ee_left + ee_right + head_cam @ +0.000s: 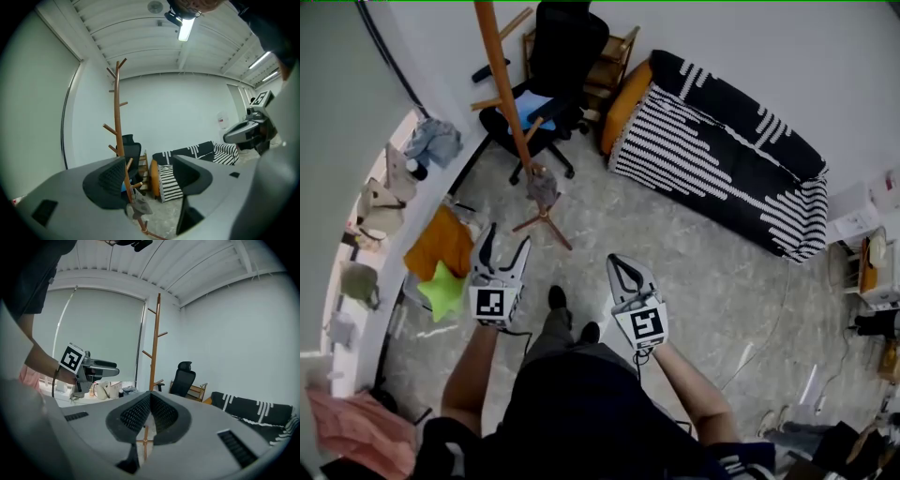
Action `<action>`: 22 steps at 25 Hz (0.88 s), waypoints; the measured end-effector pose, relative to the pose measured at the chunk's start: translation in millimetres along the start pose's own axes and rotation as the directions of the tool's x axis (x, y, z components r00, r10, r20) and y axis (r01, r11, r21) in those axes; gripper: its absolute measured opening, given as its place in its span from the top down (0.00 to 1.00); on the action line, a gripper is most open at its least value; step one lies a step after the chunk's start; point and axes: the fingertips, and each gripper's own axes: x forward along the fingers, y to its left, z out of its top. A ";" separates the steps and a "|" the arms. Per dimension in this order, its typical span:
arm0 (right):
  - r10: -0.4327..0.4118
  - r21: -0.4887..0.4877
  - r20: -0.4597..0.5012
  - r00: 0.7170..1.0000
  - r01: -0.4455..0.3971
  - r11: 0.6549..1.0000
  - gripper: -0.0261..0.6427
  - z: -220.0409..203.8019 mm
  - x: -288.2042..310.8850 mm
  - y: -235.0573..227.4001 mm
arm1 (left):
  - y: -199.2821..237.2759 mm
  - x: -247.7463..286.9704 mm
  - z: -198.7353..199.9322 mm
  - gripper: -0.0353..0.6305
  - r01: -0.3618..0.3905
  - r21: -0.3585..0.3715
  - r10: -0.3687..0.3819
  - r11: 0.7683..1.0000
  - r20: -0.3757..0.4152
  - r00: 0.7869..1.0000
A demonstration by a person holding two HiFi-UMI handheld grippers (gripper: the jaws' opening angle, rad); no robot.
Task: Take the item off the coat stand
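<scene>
**A:** Where is the thing that has to come off?

**B:** A gray cloth (pixel 543 187) hangs low on the coat stand (pixel 508 103), just above its spread feet; the stand rises from the stone floor (pixel 675 272) close to the wall, with a black office chair (pixel 561 56) right behind it.

**A:** And the left tool?

**B:** The left tool (pixel 506 236) is wide, its jaws well apart and nothing clamped; it is held in the air short of the stand, apart from the cloth; in the left gripper view the pole and the cloth show through the gap between the jaws.

**A:** The right one?

**B:** The right tool (pixel 615 262) is narrow, its tips pressed together on nothing; it is held beside the left one, further from the stand, pointing roughly the same way.

**A:** Anything else around?

**B:** A black-and-white striped sofa (pixel 722 150) stands along the far wall; an orange cushion (pixel 625 105) sits at its end nearest the chair; a green star-shaped thing (pixel 442 289) and an orange cloth (pixel 441 242) lie off to the left.
</scene>
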 end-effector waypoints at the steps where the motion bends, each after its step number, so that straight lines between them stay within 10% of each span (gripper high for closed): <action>1: -0.006 -0.001 -0.001 1.000 0.006 1.000 0.93 0.4 11.6 -4.7 | 6.3 12.5 -3.8 0.48 0.006 0.002 -0.006 1.000 -0.004 1.000; 22: 0.039 0.032 -0.113 0.993 -0.036 0.999 0.93 -45.8 173.2 -71.7 | 61.5 198.9 -139.5 0.48 0.041 -0.005 -0.041 0.999 -0.209 0.977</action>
